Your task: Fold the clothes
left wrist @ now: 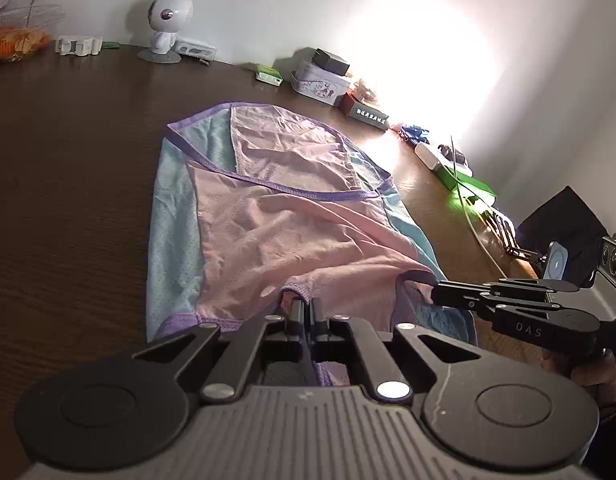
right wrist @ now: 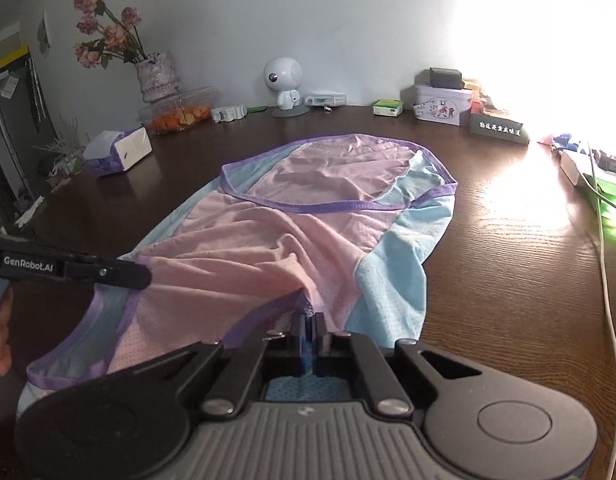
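Observation:
A pink and light-blue garment with purple trim (left wrist: 267,216) lies spread on the dark wooden table (left wrist: 67,200), its far opening toward the wall. It also shows in the right wrist view (right wrist: 291,232). My left gripper (left wrist: 305,306) is shut on the garment's near purple hem. My right gripper (right wrist: 308,322) is shut on the near edge further right, lifting it slightly. Each gripper shows in the other's view: the right one (left wrist: 436,294) at the right, the left one (right wrist: 145,276) at the left.
Along the wall stand a white round-headed robot toy (right wrist: 283,84), a vase of dried roses (right wrist: 155,76), a tissue box (right wrist: 123,152), a tin box (right wrist: 440,108), small boxes (right wrist: 388,108) and a white cable (right wrist: 604,280). Strong glare at the right.

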Motion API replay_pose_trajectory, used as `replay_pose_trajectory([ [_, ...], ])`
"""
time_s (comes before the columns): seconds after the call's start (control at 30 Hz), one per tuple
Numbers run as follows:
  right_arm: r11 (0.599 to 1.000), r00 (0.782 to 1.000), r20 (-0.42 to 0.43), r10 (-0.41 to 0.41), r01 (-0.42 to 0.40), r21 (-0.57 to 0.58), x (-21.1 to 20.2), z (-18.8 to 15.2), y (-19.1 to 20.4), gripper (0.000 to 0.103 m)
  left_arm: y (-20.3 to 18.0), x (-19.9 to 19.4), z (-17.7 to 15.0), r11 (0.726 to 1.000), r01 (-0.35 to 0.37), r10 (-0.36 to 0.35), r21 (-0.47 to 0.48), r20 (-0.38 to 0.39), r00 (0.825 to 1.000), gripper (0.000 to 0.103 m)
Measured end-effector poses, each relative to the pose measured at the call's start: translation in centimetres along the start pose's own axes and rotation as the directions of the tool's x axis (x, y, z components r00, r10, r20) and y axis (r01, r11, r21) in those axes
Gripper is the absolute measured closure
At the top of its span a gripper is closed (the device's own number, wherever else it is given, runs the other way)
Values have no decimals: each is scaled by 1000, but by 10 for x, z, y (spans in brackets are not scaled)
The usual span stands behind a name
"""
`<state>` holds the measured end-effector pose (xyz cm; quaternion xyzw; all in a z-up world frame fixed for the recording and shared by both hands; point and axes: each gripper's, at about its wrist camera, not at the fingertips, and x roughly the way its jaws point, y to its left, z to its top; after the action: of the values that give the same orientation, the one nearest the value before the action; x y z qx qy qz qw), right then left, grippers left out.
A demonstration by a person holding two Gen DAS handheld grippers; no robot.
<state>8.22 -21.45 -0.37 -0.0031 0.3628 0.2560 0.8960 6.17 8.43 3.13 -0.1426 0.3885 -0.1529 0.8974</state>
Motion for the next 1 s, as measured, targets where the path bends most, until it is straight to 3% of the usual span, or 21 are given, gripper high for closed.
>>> replay_pose_trajectory([
  [0.07,999,999,9,-37,36,33,-10,1,-5,95,5,-4,-2,1000,-5,5,-19,3,1000,100],
  [0.13,1000,999,33,-8,7,26,-21,0,6,92,9,1,-3,1000,-14,14,-24,-15,1000,99],
  [0.2,993,993,20,114,-114,12,-19,-2,20,81,11,4,-4,1000,-12,12,-29,-21,1000,99],
  [0.27,988,988,4,154,-154,7,-6,-1,33,71,10,6,-5,1000,-3,2,-24,-25,1000,99],
  [0.37,997,997,-31,77,-77,16,19,3,37,71,8,6,-7,1000,3,-4,-21,-28,1000,98],
  [0.43,999,998,-47,50,-49,16,30,4,40,71,8,5,-7,1000,7,-8,-21,-25,1000,97],
  [0.47,999,998,-44,40,-40,-1,31,3,43,77,8,6,-7,1000,9,-10,-23,-26,1000,97],
  [0.5,999,999,-40,29,-30,-18,32,3,47,97,8,7,-6,1000,12,-13,-25,-25,1000,97],
  [0.53,999,999,-37,18,-20,-35,33,2,50,99,7,8,-6,1000,15,-16,-26,-25,1000,97],
  [0.67,998,1000,27,-14,16,-66,7,-2,57,100,3,-1,-7,999,48,-49,-12,-10,999,99],
  [0.8,998,998,58,4,0,-66,-22,-3,59,100,-5,-9,-10,997,80,-80,15,-2,997,101],
  [1.0,998,999,-9,52,-52,-37,-22,-12,63,99,-8,-15,-20,996,76,-75,41,-19,997,101],
])
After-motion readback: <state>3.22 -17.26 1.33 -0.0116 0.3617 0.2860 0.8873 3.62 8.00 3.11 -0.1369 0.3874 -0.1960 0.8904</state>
